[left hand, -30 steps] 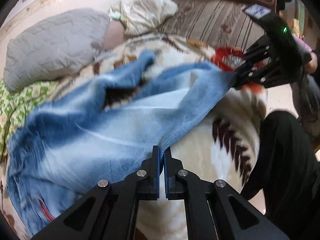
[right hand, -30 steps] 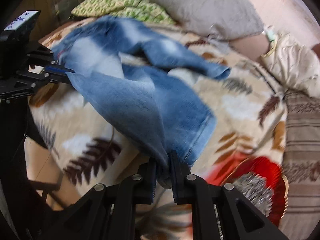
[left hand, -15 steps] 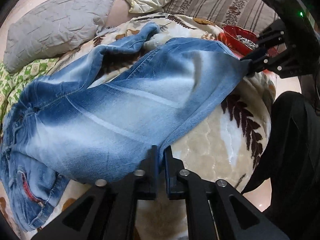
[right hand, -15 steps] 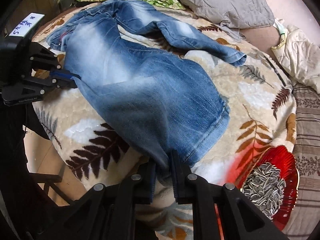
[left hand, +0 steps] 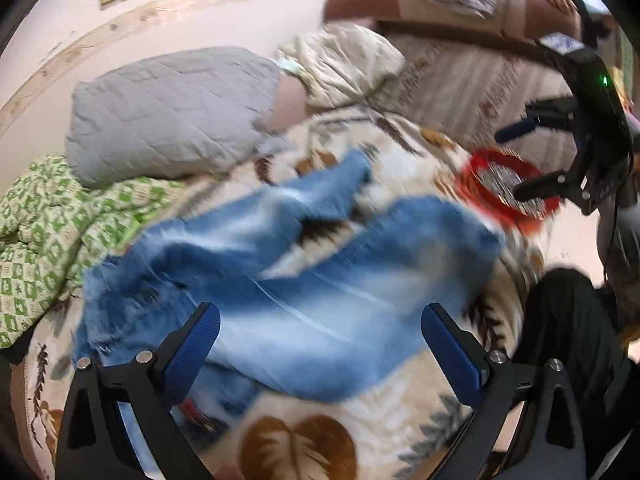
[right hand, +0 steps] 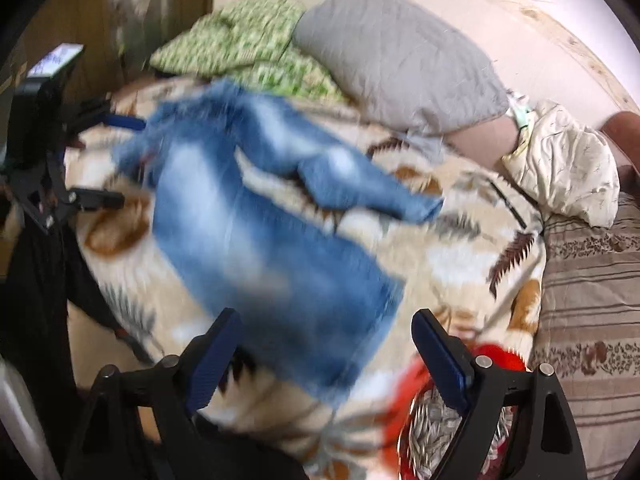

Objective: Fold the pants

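Faded blue jeans [left hand: 304, 296] lie spread on the leaf-patterned blanket [left hand: 304, 440], both legs pointing toward the far side, blurred by motion. My left gripper [left hand: 318, 336] hangs above the near edge of the jeans with its jaws opening wide and nothing between the blue pads. In the right wrist view the jeans [right hand: 256, 220] stretch away to the upper left. My right gripper [right hand: 322, 344] is above the leg hem, jaws opening, nothing pinched. Each gripper shows in the other's view: the right gripper [left hand: 520, 160] at the far right, the left gripper [right hand: 116, 160] at the far left, both spread.
A red dish of sunflower seeds [right hand: 444, 412] sits on the blanket beside the leg hem. A grey pillow [left hand: 168, 116], a green patterned quilt [left hand: 44, 232] and a cream bundle [right hand: 560, 176] lie at the back. A person's dark trouser leg [left hand: 568, 328] stands at the bed's edge.
Both grippers, shut on the jeans' edge and hem before, have let go and spread wide. Both have lifted away from the bed, and the jeans now rest flat on the blanket.
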`<state>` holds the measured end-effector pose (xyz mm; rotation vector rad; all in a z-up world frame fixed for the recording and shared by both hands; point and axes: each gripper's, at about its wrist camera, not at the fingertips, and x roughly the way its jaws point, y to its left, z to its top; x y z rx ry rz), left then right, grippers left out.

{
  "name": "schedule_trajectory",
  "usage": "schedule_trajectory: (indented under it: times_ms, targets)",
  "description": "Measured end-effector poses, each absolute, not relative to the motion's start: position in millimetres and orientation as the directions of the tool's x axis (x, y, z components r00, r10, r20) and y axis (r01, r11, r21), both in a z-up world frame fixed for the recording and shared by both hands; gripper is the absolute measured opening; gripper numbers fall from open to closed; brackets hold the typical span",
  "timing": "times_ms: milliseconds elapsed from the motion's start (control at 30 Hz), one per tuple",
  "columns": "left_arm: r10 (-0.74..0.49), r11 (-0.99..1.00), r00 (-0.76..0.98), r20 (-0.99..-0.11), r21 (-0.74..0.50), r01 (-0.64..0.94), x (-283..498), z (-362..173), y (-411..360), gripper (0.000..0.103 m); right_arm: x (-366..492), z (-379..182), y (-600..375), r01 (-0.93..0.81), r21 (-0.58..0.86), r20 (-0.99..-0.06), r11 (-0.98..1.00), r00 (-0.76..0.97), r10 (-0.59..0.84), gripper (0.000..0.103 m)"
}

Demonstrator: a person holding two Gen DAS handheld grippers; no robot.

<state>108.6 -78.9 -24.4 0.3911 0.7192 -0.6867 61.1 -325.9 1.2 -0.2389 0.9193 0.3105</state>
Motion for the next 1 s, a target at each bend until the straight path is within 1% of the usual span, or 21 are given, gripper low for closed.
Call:
schedule_trajectory:
  times_ms: [100, 200, 233, 300, 400, 500, 567, 600, 633, 700, 733, 800, 833, 900, 933, 1000]
  targets:
    - [-0.446, 0.749, 0.533, -0.719, 0.026, 0.662, 141, -15, -77, 0.1, 98, 4, -339, -0.277, 0.014, -0.797, 0.961, 0.577, 0.177, 0.089]
    - [-0.494, 0.783, 0.457, -0.74, -0.15, 0.604, 179, -17, -81, 0.1, 146, 0, -362, -0.169, 0.142, -0.792, 0.975, 0.572, 0.214, 0.089]
    - [-0.511, 0.793, 0.437, -0.74, -0.209, 0.573, 192, -21, -83, 0.1, 156, -2, -368, -0.148, 0.164, -0.791, 0.975, 0.571, 0.22, 0.089]
    - [-0.525, 0.8, 0.421, -0.74, -0.259, 0.541, 204, -30, -93, 0.1, 190, -11, -383, -0.089, 0.219, -0.795, 0.972, 0.561, 0.231, 0.089]
    - [-0.553, 0.798, 0.372, -0.746, -0.345, 0.494, 220, -49, -113, 0.1, 225, -24, -395, -0.049, 0.254, -0.806, 0.966, 0.542, 0.24, 0.089]
    - [-0.616, 0.781, 0.301, -0.728, -0.512, 0.358, 243, -76, -125, 0.1, 257, -42, -402, -0.023, 0.285, -0.822, 0.958, 0.508, 0.257, 0.089]
    - [-0.665, 0.746, 0.258, -0.701, -0.64, 0.183, 260, -101, -125, 0.1, 273, -54, -406, 0.003, 0.296, -0.833, 0.955, 0.49, 0.257, 0.089]
    - [-0.681, 0.728, 0.246, -0.69, -0.674, 0.123, 264, -110, -126, 0.1, 279, -59, -407, 0.011, 0.308, -0.834, 0.951, 0.485, 0.264, 0.089]
    - [-0.701, 0.701, 0.232, -0.674, -0.712, 0.047, 271, -121, -126, 0.097, 283, -64, -410, 0.02, 0.32, -0.834, 0.947, 0.479, 0.272, 0.088]
    - [-0.724, 0.661, 0.214, -0.656, -0.748, -0.059, 280, -137, -127, 0.09, 295, -76, -416, 0.051, 0.362, -0.834, 0.931, 0.463, 0.299, 0.088]
    - [-0.728, 0.645, 0.208, -0.653, -0.756, -0.112, 283, -146, -127, 0.089, 301, -83, -420, 0.073, 0.377, -0.837, 0.923, 0.454, 0.305, 0.088]
    - [-0.744, 0.61, 0.195, -0.639, -0.769, -0.193, 287, -160, -127, 0.089, 310, -93, -425, 0.103, 0.399, -0.84, 0.911, 0.438, 0.319, 0.084]
    - [-0.752, 0.591, 0.191, -0.631, -0.774, -0.226, 288, -166, -128, 0.089, 313, -98, -428, 0.115, 0.41, -0.841, 0.905, 0.431, 0.326, 0.08]
    - [-0.755, 0.58, 0.197, -0.625, -0.778, -0.241, 292, -170, -130, 0.087, 320, -108, -431, 0.127, 0.446, -0.834, 0.886, 0.419, 0.359, 0.074]
    - [-0.756, 0.571, 0.213, -0.618, -0.783, -0.245, 294, -170, -130, 0.083, 323, -112, -430, 0.13, 0.444, -0.837, 0.886, 0.412, 0.36, 0.07]
    - [-0.753, 0.568, 0.221, -0.619, -0.782, -0.256, 300, -171, -131, 0.081, 328, -119, -427, 0.128, 0.433, -0.846, 0.892, 0.398, 0.354, 0.069]
